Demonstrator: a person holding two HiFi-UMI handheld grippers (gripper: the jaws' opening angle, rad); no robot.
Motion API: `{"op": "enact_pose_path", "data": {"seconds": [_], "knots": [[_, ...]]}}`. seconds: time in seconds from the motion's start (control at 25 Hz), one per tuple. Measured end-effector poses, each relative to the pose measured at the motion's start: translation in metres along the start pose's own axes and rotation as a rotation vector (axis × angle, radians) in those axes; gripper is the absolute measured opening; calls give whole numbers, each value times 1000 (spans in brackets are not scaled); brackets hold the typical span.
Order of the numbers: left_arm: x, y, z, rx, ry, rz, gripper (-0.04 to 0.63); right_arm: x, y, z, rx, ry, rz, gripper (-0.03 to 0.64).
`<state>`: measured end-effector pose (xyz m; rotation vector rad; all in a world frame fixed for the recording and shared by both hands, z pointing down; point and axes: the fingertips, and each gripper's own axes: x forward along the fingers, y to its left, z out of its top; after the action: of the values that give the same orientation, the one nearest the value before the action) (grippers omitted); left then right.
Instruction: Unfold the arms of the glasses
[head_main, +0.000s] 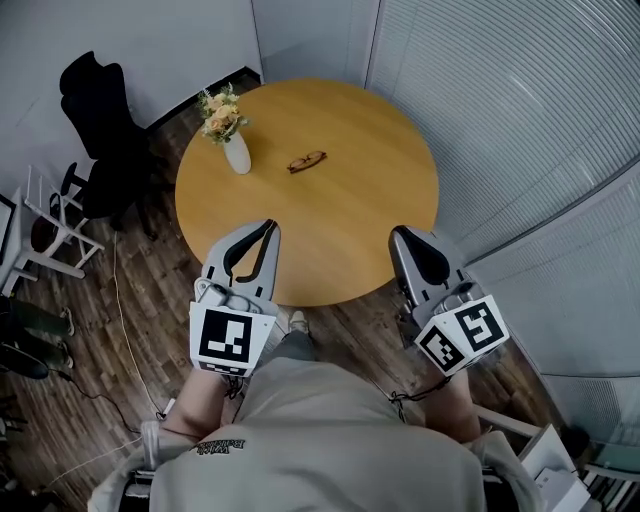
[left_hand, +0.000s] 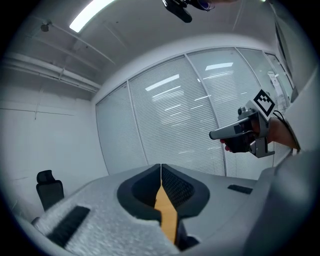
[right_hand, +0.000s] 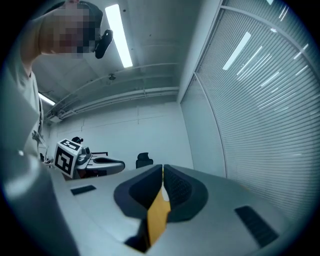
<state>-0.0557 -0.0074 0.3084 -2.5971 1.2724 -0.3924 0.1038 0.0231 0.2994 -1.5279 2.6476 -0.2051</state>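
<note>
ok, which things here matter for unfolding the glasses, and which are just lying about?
For the job: glasses, the table they lie on, left gripper, right gripper (both with jaws shut, empty).
Lying about: vase of flowers, black chair.

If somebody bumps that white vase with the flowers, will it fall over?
Probably, yes. The white vase looks tall and narrow, and the flowers spread wider than it does, so it seems top-heavy. It looks like smooth ceramic, so likely slippery and breakable on the wooden table. It stands apart from the glasses.
</note>
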Motion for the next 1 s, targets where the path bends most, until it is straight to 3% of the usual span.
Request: {"op": "enact_pose_path", "data": {"seconds": [0.28,0.72,0.92,1.0], "knots": [[25,25,-14,-19,21,-51,23,51,-6,-13,33,49,19,31],[62,81,-42,-7,18,-96,23,122,-12,-18,-1,108,3,31],[68,102,-44,-153,-46,-137,23,151,-23,-13,-24,115,-38,31],[71,111,-48,-160,-53,-148,23,161,-26,-11,-37,118,-52,31]]}}
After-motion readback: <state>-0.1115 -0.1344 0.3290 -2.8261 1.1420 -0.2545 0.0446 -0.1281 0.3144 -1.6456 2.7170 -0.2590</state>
